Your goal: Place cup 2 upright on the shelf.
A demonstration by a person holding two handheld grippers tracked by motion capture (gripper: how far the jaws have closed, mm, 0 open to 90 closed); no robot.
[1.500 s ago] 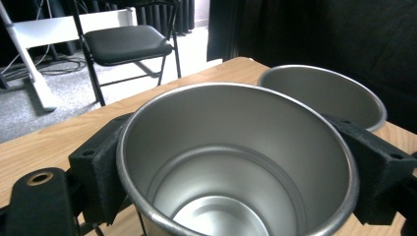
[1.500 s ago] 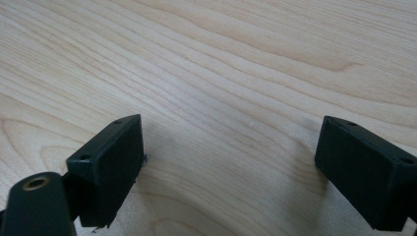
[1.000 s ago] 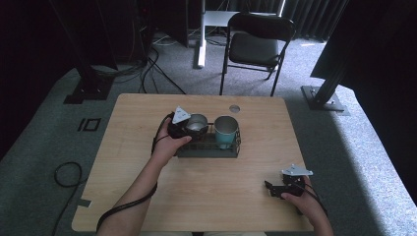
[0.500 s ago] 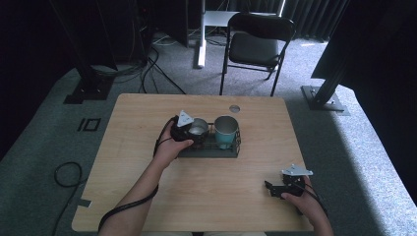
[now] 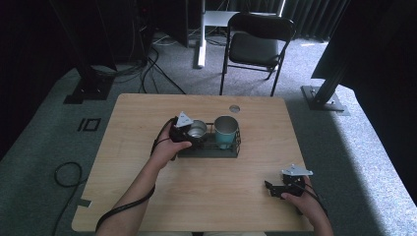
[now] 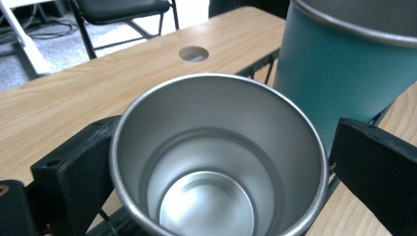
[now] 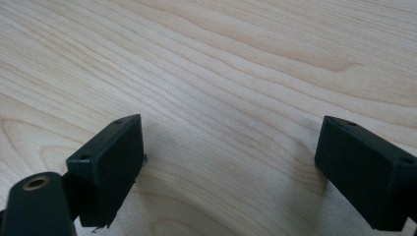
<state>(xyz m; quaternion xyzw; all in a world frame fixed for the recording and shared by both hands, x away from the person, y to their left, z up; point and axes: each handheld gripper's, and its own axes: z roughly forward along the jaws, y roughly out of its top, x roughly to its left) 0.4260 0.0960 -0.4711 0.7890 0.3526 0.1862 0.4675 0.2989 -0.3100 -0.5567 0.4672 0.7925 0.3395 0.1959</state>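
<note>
Left tool (image 5: 189, 132) stands at the steel cup (image 5: 197, 129), with one jaw on each side of the cup wall; in the left gripper view the cup (image 6: 216, 162) sits between the jaws, the left jaw against the rim and the right jaw close to it or just touching. Whether the jaws bear on the cup with force cannot be told. The cup stands upright in the left end of the black wire rack (image 5: 231, 147), just beside the teal cup (image 5: 226, 130), which occupies the right end. The rack rests near the middle of the bench (image 5: 147, 196).

Change from the earlier frames: slight. One second ago the left tool was at the same cup, set a little farther to the left and turned somewhat; it has since settled squarely against the cup. The cup, the teal cup and the rack have not shifted. Judgement: the cup is seated in the rack, and the moment falls at the grip itself, either just before release or just before lifting.

Right tool (image 5: 282, 189) rests near the front right corner of the bench, well apart from the rack, with its jaws spread wide over bare wood and nothing between them. Its position matches the earlier frames.
</note>
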